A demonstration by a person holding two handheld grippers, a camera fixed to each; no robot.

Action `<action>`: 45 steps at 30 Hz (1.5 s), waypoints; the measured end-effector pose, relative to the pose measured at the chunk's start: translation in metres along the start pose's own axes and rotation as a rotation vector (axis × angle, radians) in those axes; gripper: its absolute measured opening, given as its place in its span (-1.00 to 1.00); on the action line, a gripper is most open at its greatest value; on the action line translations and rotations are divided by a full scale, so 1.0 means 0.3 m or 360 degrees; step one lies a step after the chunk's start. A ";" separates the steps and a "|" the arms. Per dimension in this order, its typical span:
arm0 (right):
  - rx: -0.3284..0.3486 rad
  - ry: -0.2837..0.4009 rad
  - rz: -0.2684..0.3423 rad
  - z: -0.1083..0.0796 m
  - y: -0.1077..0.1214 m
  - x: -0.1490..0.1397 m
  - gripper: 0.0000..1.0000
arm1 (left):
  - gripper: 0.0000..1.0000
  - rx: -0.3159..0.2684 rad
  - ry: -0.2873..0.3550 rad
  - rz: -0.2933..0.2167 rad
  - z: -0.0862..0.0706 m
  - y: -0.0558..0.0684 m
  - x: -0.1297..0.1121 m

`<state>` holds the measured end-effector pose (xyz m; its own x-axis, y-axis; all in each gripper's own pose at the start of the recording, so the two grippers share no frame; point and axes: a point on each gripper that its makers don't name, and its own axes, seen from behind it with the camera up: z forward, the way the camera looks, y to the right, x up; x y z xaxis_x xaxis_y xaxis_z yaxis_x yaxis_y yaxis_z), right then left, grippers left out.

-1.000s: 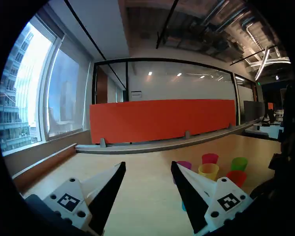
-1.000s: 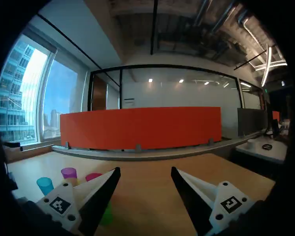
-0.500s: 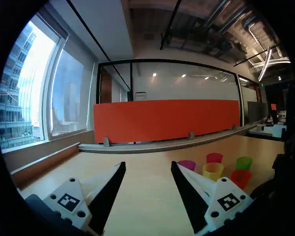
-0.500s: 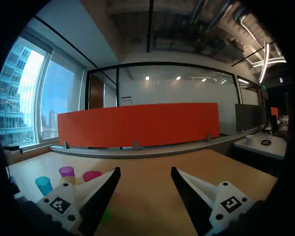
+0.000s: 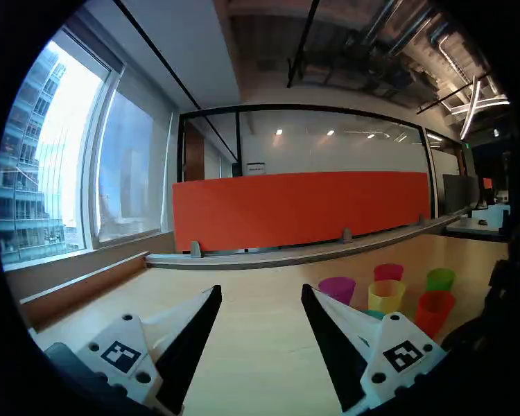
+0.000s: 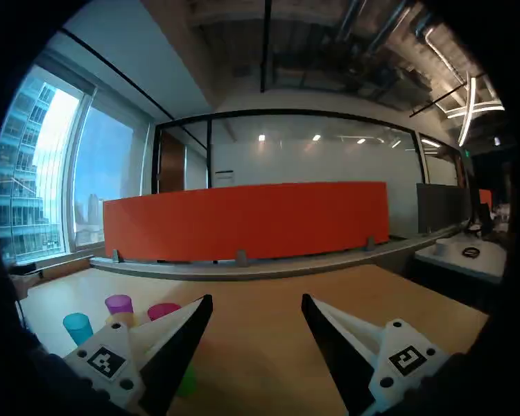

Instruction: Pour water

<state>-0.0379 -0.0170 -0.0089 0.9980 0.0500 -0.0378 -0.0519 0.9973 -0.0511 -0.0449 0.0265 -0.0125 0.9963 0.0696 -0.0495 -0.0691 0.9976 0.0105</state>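
Toward the right of the left gripper view, the cups (image 5: 386, 297) stand bunched on the desk (image 5: 253, 364), the purple cup (image 5: 337, 288) nearest the left gripper (image 5: 260, 290), which is released and holds nothing. It would do best to take an outer cup, sparing the neighbours. In the right gripper view, the right gripper (image 6: 256, 299) is likewise spread and empty, with the teal cup (image 6: 78, 327) and pink cup (image 6: 163, 310) at lower left. Which cup holds water cannot be told.
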 end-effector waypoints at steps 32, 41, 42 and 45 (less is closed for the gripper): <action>0.0001 0.0002 -0.0029 0.020 -0.038 0.033 0.98 | 0.70 0.0038 -0.0053 -0.0098 0.043 -0.075 -0.111; 0.0004 0.0005 -0.0036 0.011 -0.041 0.038 0.98 | 0.70 0.0047 -0.0056 -0.0099 0.045 -0.080 -0.111; 0.0005 0.0007 -0.0035 0.009 -0.041 0.040 0.98 | 0.70 0.0050 -0.0056 -0.0098 0.046 -0.081 -0.111; 0.0004 0.0011 -0.0037 0.003 -0.034 0.042 0.98 | 0.70 0.0050 -0.0058 -0.0096 0.045 -0.081 -0.111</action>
<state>-0.0248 -0.0264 -0.0080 0.9987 0.0264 -0.0435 -0.0286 0.9984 -0.0496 -0.0758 -0.0002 0.0023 0.9999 0.0083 -0.0149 -0.0077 0.9992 0.0399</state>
